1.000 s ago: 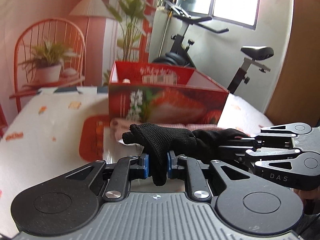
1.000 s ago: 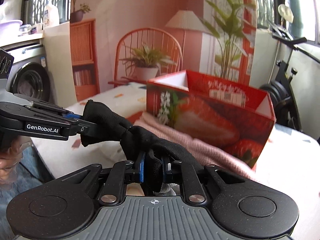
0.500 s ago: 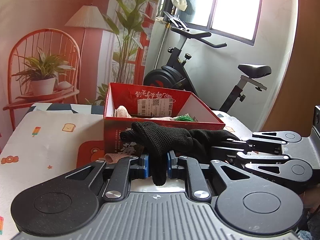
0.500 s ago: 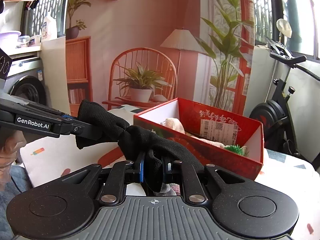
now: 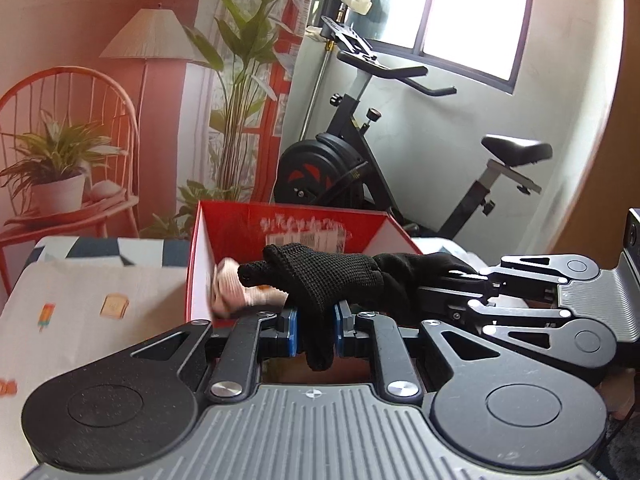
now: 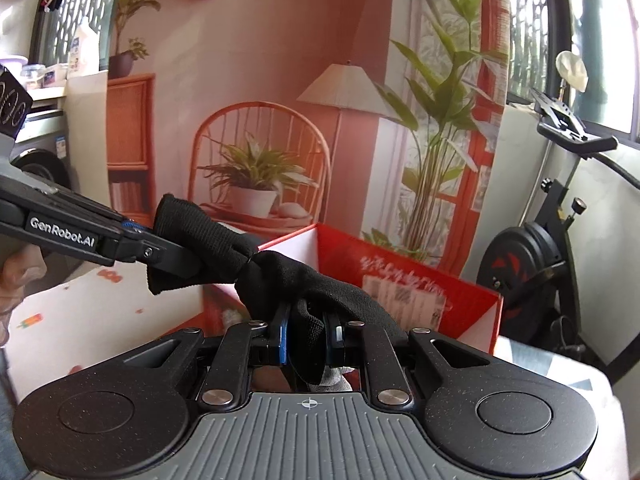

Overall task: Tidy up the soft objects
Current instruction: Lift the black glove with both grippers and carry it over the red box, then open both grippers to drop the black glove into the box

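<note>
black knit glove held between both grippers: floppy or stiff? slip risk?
Likely floppy: the black knit glove sags and bunches between the left gripper and right gripper. Probably light. Slip seems unlikely: the coarse knit is pinched between both sets of pads.

two close wrist views, both facing red box (image 5: 288, 220)

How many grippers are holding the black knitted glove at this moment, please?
2. The left gripper pinches one end of the black glove near the red box; the right gripper clamps the other end, coming in from the side.
</note>
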A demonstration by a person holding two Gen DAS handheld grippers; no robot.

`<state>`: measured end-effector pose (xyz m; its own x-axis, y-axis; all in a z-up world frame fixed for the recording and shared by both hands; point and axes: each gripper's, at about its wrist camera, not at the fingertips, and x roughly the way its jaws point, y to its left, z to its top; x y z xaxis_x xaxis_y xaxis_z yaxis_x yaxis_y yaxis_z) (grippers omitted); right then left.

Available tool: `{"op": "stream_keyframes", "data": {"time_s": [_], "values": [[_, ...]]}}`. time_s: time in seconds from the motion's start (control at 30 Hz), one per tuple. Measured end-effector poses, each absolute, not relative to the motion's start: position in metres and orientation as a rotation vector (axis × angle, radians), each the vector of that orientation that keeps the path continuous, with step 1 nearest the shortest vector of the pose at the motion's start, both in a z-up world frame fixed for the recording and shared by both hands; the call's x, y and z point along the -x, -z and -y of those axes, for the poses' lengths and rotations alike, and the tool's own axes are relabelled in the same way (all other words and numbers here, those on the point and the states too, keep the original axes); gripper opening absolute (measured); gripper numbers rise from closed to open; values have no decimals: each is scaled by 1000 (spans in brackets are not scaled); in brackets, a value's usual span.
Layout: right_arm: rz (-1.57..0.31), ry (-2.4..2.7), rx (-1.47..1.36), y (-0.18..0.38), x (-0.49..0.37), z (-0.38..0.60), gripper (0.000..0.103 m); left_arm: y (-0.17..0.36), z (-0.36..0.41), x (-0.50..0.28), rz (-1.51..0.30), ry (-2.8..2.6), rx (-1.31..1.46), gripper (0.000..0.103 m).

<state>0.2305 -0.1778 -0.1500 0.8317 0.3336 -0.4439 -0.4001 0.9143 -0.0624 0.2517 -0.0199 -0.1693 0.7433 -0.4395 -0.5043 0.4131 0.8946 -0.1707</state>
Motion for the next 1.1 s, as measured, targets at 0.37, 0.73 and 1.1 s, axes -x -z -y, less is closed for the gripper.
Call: {"op": "stream_keyframes", "data": {"time_s": [0.37,0.73,1.1], "values": [[-548,-355,215,160,-351,184,14,176,35,-346,-640,406,58,18],[-657,-321,279,193,-430,183,14,208,44,-414,-729,371,60,19],[-715,-178,301,205,-443,185,42,201,40,-415,-679,324,-23,53]]}}
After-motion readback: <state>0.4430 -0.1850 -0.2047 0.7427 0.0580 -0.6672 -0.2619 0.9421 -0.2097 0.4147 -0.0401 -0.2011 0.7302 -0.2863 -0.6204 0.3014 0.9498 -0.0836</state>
